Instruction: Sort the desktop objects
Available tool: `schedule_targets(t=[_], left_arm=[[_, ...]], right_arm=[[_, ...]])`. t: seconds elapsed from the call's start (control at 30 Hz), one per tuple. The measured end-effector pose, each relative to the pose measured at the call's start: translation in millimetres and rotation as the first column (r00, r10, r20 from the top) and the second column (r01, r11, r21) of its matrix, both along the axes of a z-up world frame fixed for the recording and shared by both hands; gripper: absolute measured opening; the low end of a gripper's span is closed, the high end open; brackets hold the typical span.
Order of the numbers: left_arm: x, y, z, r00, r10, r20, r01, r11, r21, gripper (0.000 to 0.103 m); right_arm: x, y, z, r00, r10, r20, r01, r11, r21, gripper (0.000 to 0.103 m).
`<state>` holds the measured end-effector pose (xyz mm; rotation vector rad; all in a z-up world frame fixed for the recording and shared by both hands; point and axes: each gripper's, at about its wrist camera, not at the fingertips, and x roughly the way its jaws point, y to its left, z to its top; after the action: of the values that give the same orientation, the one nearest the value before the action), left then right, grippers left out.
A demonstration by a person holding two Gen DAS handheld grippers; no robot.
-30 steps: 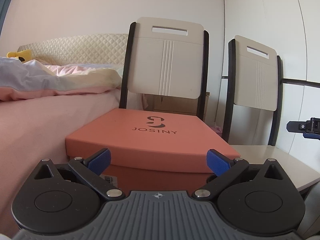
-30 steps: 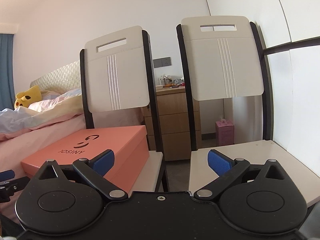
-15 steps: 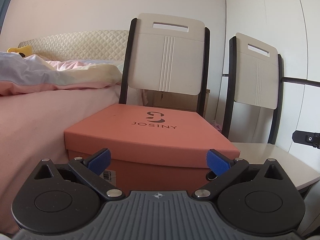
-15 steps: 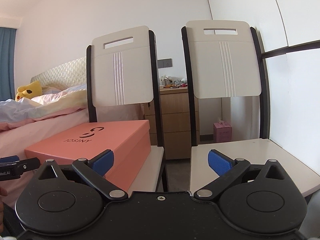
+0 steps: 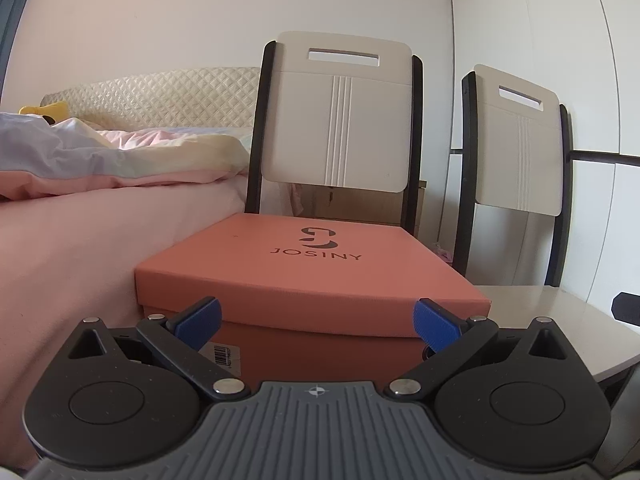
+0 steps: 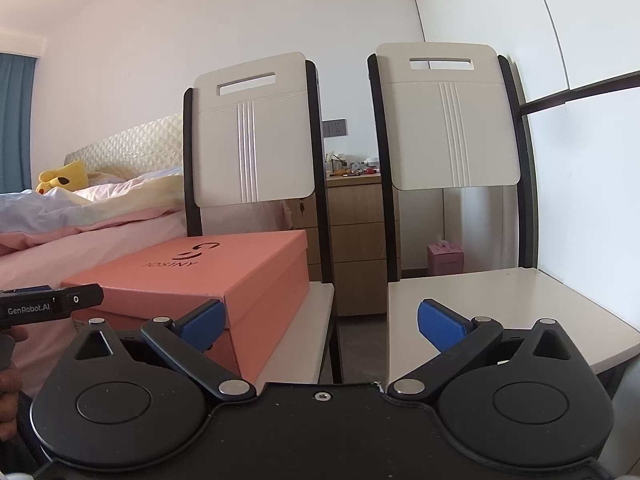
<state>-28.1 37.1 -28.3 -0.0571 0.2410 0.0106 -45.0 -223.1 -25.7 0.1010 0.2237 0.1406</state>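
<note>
A salmon-pink lidded shoebox marked JOSINY rests on the seat of the left chair. In the right wrist view the same shoebox lies left of centre. My left gripper is open just in front of the box's near face, its blue fingertips spread about as wide as the box, not touching it. My right gripper is open over the gap between the two chair seats, holding nothing. The left gripper's body pokes in at the left edge of the right wrist view.
Two white chairs with black frames stand side by side; the right chair seat is bare. A bed with pink bedding presses against the left chair. A wooden dresser and a pink tissue box are behind the chairs. A white wall is close on the right.
Both grippers have dropped lower and come closer to the chairs. The shoebox now shows more of its front face. Both stay open.
</note>
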Motion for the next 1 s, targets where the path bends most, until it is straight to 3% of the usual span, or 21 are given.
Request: schedule_targets(t=[1.0], left_arm=[[2.7, 3.2, 1.3, 1.0, 0.015, -0.008, -0.015, 1.0, -0.012, 0.103]], right_arm=[[4.3, 7.2, -4.2, 1.0, -0.025, -0.016, 0.025, 1.0, -0.016, 0.102]])
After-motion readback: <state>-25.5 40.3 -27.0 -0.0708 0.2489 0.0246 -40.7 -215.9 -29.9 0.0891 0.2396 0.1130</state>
